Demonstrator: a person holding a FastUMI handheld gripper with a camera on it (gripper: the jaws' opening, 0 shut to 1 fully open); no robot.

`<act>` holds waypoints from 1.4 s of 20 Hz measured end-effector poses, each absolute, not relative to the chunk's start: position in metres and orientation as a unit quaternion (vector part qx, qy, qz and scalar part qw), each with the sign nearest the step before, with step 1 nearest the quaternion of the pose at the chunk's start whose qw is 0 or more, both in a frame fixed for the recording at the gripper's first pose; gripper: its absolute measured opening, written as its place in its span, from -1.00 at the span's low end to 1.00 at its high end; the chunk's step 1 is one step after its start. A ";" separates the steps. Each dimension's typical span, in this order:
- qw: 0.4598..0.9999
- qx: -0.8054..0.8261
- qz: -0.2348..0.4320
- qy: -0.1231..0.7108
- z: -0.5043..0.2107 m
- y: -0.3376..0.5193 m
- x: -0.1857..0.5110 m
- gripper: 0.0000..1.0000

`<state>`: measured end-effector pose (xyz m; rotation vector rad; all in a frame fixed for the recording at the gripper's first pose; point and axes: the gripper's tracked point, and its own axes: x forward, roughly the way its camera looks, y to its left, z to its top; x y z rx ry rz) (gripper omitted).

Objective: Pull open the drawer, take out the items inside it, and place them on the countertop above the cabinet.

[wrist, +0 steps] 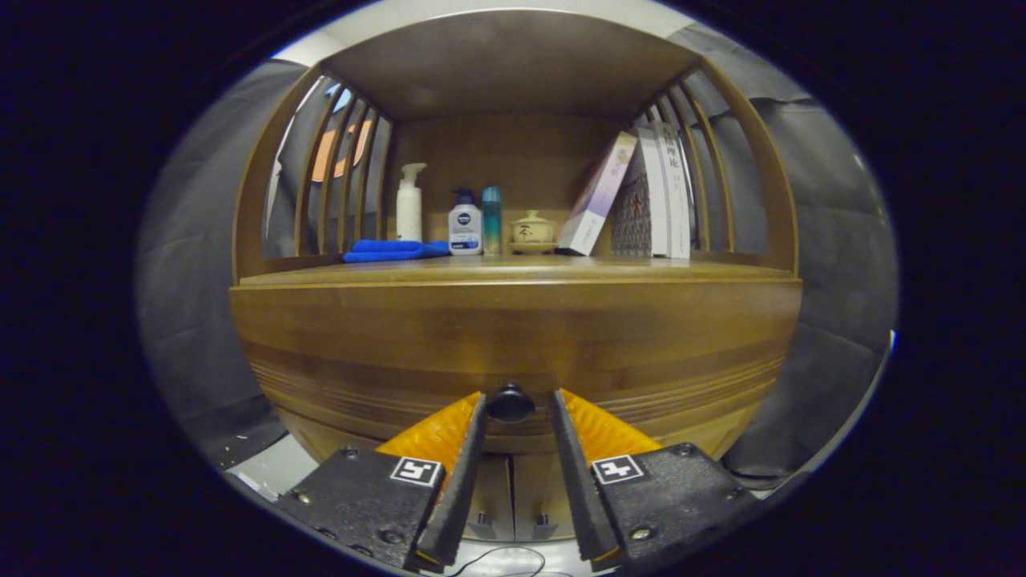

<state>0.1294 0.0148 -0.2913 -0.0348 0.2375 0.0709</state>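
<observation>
Closed wooden drawer front (513,336) hides whatever is inside. Round black drawer knob (510,403) sits between the tips of the gripper (517,409); fingers spread either side of it, contact can't be confirmed. Folded blue cloth (393,250) covers the base of the white pump bottle (409,204). Leaning white box (597,195) overlaps the upright books (661,192); their spine print is too small to read. Cabinet doors below (513,497) mostly blocked by the fingers.

Drawer knob (510,402) between fingers (461,473).
</observation>
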 end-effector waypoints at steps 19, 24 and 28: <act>0.991 -0.015 0.023 0.134 -0.293 0.014 0.122 -0.52; 0.990 -0.006 0.023 0.139 -0.291 0.013 0.105 -0.52; 0.990 -0.011 0.026 0.141 -0.290 0.010 0.086 -0.51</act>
